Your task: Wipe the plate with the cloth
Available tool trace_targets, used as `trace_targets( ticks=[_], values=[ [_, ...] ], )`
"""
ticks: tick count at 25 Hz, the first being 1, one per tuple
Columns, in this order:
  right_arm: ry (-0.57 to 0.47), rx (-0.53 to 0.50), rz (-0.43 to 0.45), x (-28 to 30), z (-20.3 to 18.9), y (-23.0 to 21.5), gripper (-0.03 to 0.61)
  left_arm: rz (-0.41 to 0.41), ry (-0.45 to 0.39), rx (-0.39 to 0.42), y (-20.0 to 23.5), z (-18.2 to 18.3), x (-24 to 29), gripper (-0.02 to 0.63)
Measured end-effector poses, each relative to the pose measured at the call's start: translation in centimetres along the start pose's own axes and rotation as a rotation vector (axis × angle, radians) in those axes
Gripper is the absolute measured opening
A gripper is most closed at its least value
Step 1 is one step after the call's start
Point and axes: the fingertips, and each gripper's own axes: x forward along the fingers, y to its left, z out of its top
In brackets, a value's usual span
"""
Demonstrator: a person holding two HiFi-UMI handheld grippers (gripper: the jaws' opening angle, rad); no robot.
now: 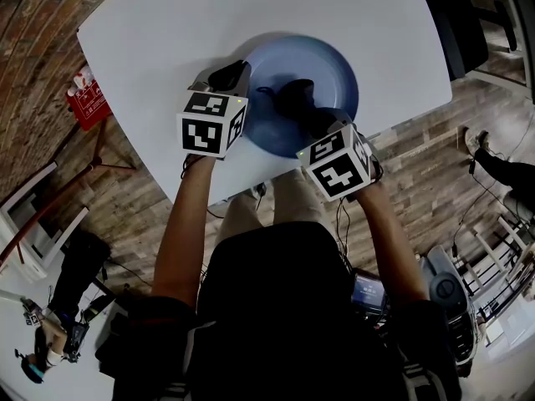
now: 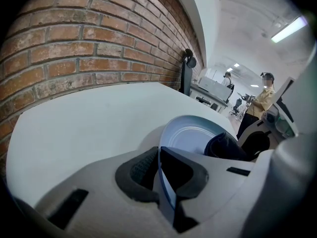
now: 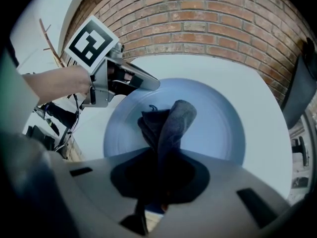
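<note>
- Left gripper (image 2: 159, 170) is clamped on the rim of the blue plate (image 1: 334, 65) on the white table (image 1: 150, 32).
- Right gripper (image 3: 159, 182) pinches the dark cloth (image 3: 166, 125), bunched against the plate's centre.
- Wiping appears under way; how much remains cannot be judged.

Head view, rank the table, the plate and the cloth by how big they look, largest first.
1. table, largest by far
2. plate
3. cloth, smallest, bunched up on the plate
</note>
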Motion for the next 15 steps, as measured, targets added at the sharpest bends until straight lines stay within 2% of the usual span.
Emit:
trace_targets(
  ticks=[15],
  values=[
    [0.021,-0.042,0.049,1.1,1.8,2.8,0.063,-0.013,0.001,0.005,0.0,0.0,-0.1,0.032]
  ],
)
